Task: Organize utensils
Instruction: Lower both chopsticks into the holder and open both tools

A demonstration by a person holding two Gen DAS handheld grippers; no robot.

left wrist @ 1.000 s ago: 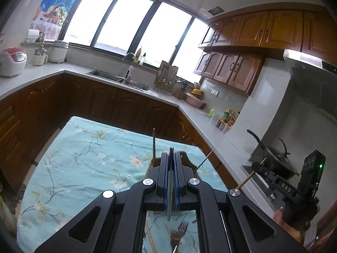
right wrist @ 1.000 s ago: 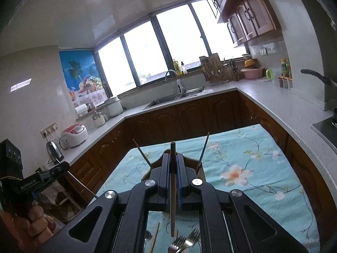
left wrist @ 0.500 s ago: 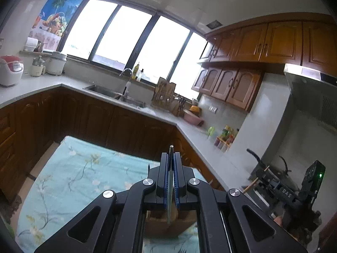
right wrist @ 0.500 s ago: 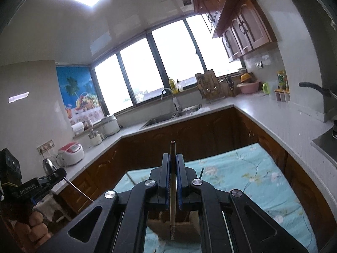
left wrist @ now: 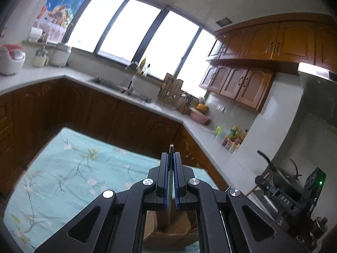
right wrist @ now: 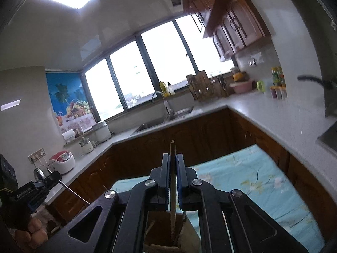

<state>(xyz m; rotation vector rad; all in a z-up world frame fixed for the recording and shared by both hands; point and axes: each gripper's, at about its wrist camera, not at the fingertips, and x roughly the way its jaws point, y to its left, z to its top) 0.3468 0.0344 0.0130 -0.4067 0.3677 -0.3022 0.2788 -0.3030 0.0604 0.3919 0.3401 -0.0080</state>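
Observation:
My left gripper [left wrist: 170,158] is shut on a thin grey metal utensil handle [left wrist: 169,191] that runs down between the pads into a wooden holder [left wrist: 171,229] below. My right gripper [right wrist: 172,160] is shut on a wooden chopstick [right wrist: 172,206] whose lower end hangs over the wooden holder [right wrist: 162,232], where other sticks stand. The right gripper also shows at the right edge of the left wrist view [left wrist: 258,178], and the left one at the left edge of the right wrist view [right wrist: 53,176].
The table carries a light blue floral cloth [left wrist: 63,168]. Brown cabinets and a white counter [right wrist: 263,113] ring it, with a sink [left wrist: 118,86], a rice cooker [right wrist: 62,161] and a wok [left wrist: 280,175].
Both cameras have tilted upward and come closer over the holder. The forks and loose chopsticks on the cloth have dropped out of view. Both grippers stay shut on their utensils.

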